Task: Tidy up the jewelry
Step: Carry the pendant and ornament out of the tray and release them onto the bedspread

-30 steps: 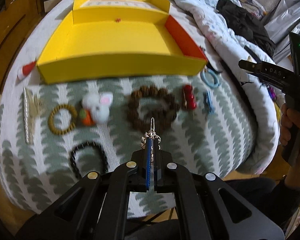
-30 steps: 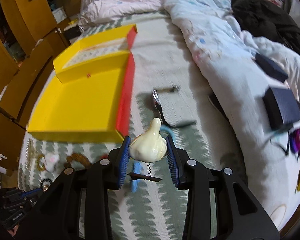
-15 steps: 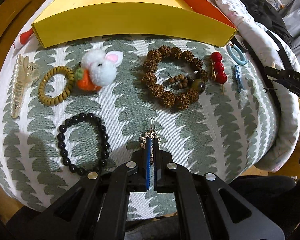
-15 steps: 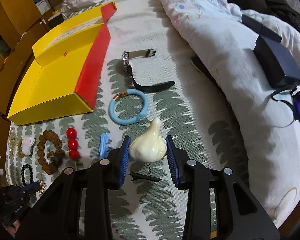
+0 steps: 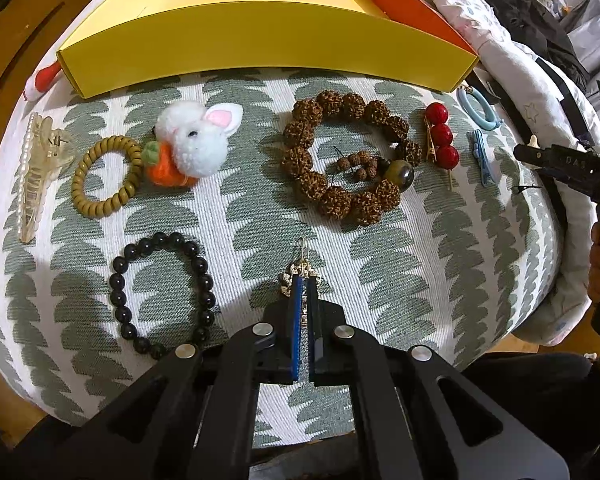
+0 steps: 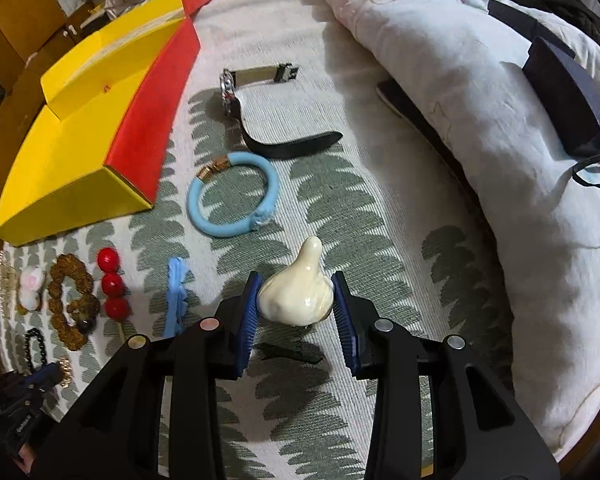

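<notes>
Dropped lower and nearer since a second ago. Left gripper (image 5: 303, 280) pinched on a light, snaggy earring (image 5: 300, 270), at 3 o'clock of bracelet (image 5: 162, 292). Right gripper (image 6: 296, 300) clamped across glossy, slippery clip (image 6: 296, 296), at 5 o'clock of ring (image 6: 233, 194); box (image 6: 80, 148) at 10 o'clock.

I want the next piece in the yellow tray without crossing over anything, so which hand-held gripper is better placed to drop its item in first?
Probably the right hand-held gripper: its cream hair clip sits beside the yellow tray's red end, while the left holds its earring behind the beaded bracelets.
</notes>
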The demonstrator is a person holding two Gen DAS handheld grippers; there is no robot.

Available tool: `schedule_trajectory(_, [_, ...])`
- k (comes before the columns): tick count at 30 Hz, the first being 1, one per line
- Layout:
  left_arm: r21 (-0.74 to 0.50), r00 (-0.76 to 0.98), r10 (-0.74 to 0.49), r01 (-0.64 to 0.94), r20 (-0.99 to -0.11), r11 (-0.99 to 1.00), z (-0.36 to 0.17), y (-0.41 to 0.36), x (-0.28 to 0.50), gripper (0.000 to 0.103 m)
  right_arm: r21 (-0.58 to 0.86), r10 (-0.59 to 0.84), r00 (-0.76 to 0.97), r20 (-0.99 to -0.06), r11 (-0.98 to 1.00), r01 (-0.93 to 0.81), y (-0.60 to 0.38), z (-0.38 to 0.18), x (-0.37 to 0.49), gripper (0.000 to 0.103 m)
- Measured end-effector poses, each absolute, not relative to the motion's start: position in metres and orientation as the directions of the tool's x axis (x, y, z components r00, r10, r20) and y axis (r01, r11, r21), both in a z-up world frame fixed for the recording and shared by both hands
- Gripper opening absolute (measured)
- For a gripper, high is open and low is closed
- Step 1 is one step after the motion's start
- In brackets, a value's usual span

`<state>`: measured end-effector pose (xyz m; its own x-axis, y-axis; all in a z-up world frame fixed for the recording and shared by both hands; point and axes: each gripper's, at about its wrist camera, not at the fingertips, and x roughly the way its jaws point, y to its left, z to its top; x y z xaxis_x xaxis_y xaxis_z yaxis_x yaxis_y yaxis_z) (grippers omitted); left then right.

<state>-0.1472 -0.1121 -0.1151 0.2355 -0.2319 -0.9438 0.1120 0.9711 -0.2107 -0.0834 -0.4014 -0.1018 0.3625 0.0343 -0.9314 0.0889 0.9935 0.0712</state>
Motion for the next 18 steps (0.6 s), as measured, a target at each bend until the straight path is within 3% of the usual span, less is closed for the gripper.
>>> schedule_trajectory(4, [-0.214, 0.237, -0.235, 0.11, -0.943, 0.971, -0.111, -0.113, -0.147, 0.003, 0.073, 0.033, 0.384, -0.923, 0.993, 0.09, -0.401, -0.094, -0.087, 0.039])
schedule_trajectory(6, [-0.219, 0.244, -0.241, 0.114, -0.939, 0.969, -0.108, -0.113, -0.148, 0.01, 0.075, 0.032, 0.404, -0.914, 0.993, 0.092, -0.4, -0.087, -0.09, 0.042])
schedule_trajectory(8, [-0.22, 0.254, -0.243, 0.115, -0.936, 0.969, -0.104, -0.111, -0.149, 0.017, 0.074, 0.031, 0.415, -0.91, 0.993, 0.088, -0.399, -0.082, -0.092, 0.054])
schedule_trajectory(10, [-0.226, 0.263, -0.248, 0.112, -0.932, 0.968, -0.101, -0.11, -0.149, 0.02, 0.08, 0.034, 0.425, -0.904, 0.993, 0.089, -0.398, -0.079, -0.093, 0.059])
schedule_trajectory(13, [-0.236, 0.277, -0.257, 0.108, -0.926, 0.966, -0.095, -0.107, -0.15, 0.027, 0.071, 0.023, 0.438, -0.899, 0.993, 0.094, -0.398, -0.074, -0.095, 0.06])
schedule_trajectory(18, [-0.255, 0.36, -0.276, 0.105, -0.891, 0.961, -0.067, -0.098, -0.155, 0.058, 0.079, 0.029, 0.48, -0.877, 0.993, 0.084, -0.394, -0.058, -0.102, 0.061])
